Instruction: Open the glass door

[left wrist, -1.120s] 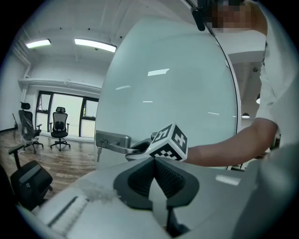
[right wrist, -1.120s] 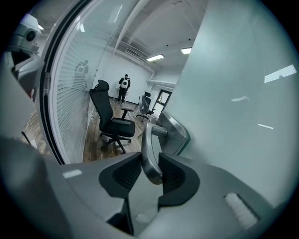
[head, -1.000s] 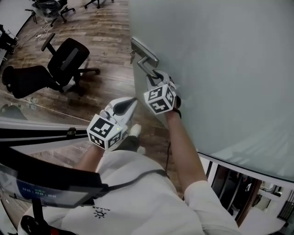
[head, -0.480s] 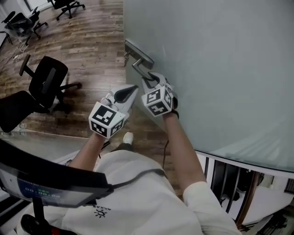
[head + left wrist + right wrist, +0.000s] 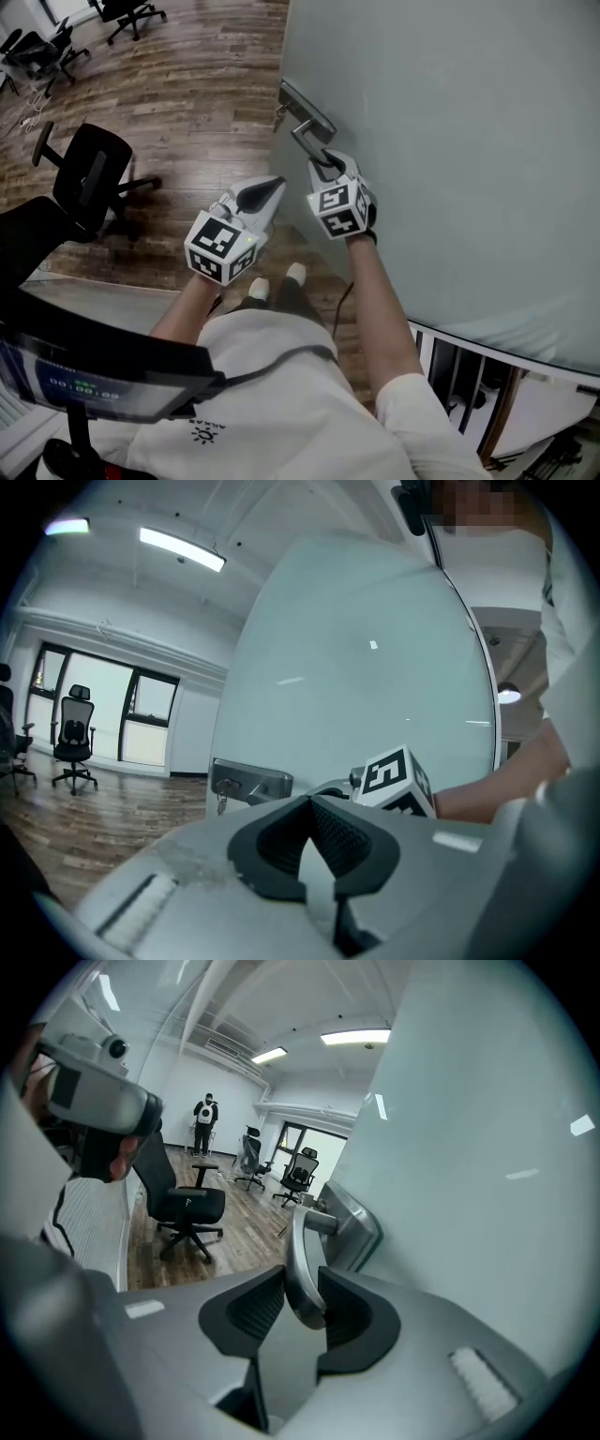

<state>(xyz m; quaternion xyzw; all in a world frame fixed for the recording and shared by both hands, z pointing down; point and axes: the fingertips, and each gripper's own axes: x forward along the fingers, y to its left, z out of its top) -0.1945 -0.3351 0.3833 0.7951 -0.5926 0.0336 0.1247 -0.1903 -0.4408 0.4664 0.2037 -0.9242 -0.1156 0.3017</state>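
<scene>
- Far left: an office chair stands on the wooden floor, well apart from the work.
- Left tongs: pressed together on nothing. In the left gripper view the tongs meet at the tip with no gap. They hang just beside the right hand, on the open-floor side, and touch neither door nor lever.
- Door handle: a metal lever on a plate at the door's free edge, with what looks like a key hanging at the lock. Its long axis runs along the face of the door, from the plate back toward me.
- Right tongs: pinching the near end of that lever. The right gripper view shows the bar standing between the two pads, crossing them end-on, with the tongs held part-way apart by its thickness. This hand has the handle; the left is only the near spare.
- Glass door: a frosted pane filling the right of the head view, close against my right forearm. The frame is out of view, so I cannot tell how far it has swung.
- My reading: the lever points straight back along the right tongs, so the coming move is a swing of the door through that one grip.
</scene>
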